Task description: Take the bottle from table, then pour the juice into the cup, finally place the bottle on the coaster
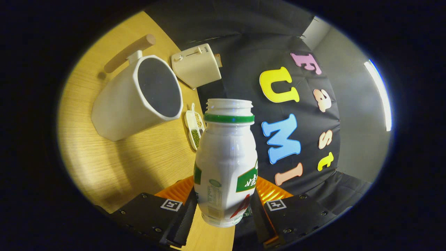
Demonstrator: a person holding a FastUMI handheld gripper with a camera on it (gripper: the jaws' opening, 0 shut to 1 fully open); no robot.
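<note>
Both black gripper fingers clamp the uncapped white plastic bottle low, freeing its mouth for the white cup at ten o'clock.

Bottle between fingers — cup beyond

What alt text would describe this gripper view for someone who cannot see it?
The tongs grip a white bottle with a green neck ring and no cap. Beyond it, on the wooden table, stand a large white cup with a wooden handle, a cream toaster and a small dish.
</note>
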